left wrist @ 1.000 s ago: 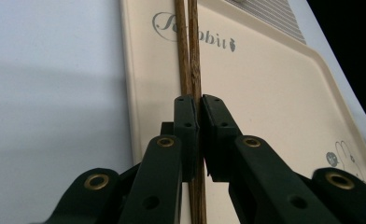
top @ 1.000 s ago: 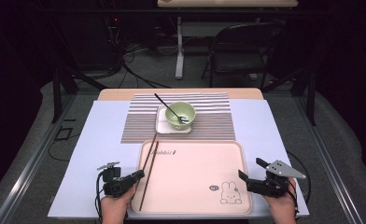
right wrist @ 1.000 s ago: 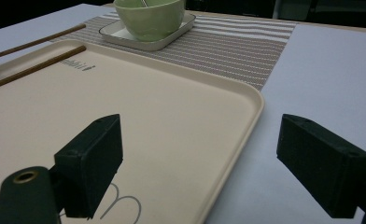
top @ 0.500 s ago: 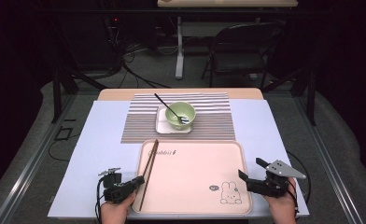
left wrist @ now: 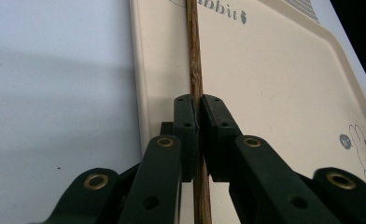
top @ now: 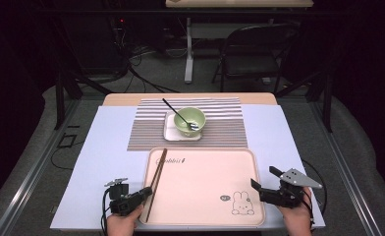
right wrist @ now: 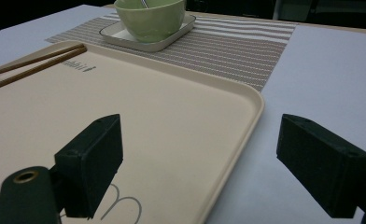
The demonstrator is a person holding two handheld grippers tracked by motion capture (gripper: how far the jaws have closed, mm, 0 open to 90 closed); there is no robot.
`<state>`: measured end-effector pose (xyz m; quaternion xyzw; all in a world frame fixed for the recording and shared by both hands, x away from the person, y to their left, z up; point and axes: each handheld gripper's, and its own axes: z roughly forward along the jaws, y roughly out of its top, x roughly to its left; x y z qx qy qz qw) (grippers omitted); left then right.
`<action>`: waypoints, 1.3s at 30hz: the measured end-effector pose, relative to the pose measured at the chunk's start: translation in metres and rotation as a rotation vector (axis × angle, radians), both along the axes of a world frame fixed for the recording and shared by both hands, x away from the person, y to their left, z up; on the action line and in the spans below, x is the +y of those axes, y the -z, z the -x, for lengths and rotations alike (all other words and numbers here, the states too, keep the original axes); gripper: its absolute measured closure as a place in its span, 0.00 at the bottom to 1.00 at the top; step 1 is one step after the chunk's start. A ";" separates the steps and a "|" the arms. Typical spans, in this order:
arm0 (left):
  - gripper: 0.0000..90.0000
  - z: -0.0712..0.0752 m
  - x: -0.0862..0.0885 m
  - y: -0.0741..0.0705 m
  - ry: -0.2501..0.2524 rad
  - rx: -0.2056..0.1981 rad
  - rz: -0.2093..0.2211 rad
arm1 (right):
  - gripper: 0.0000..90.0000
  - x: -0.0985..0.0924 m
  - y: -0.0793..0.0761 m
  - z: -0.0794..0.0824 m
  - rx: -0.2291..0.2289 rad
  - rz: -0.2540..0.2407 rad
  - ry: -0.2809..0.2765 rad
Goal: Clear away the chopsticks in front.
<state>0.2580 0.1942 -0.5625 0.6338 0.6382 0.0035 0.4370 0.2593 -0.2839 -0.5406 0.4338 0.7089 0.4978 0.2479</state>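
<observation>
Your left gripper, clamped on the chopsticks, now sits nearer you, the chopsticks dragged back down the tray.

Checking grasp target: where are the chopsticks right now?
In the high view the chopsticks lie along the left edge of the beige tray, their near end clamped in the left hand-held gripper.

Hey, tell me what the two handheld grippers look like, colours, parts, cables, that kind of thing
Both are black two-jaw tools. The left gripper has flat rectangular pads on linkage arms with brass-coloured pivot rings and small screw holes, and a black cable loops from its body. The right gripper has blocky black pads and carries a grey three-cornered plate on top, with a dark cable trailing off. No sleeves are visible at the hands.
</observation>
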 end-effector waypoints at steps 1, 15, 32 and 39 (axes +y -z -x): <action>0.94 0.000 0.000 0.000 -0.002 0.001 0.001 | 0.16 0.000 0.000 0.000 0.000 0.000 0.000; 0.91 -0.002 -0.004 0.004 0.011 0.008 0.008 | 0.16 0.000 0.000 0.000 0.001 -0.002 -0.001; 0.89 -0.001 -0.003 -0.001 0.016 -0.026 -0.056 | 0.16 0.000 0.000 -0.001 -0.001 -0.002 -0.002; 0.83 0.000 -0.003 -0.003 0.021 -0.043 -0.049 | 0.16 0.000 0.000 0.000 0.002 -0.003 -0.001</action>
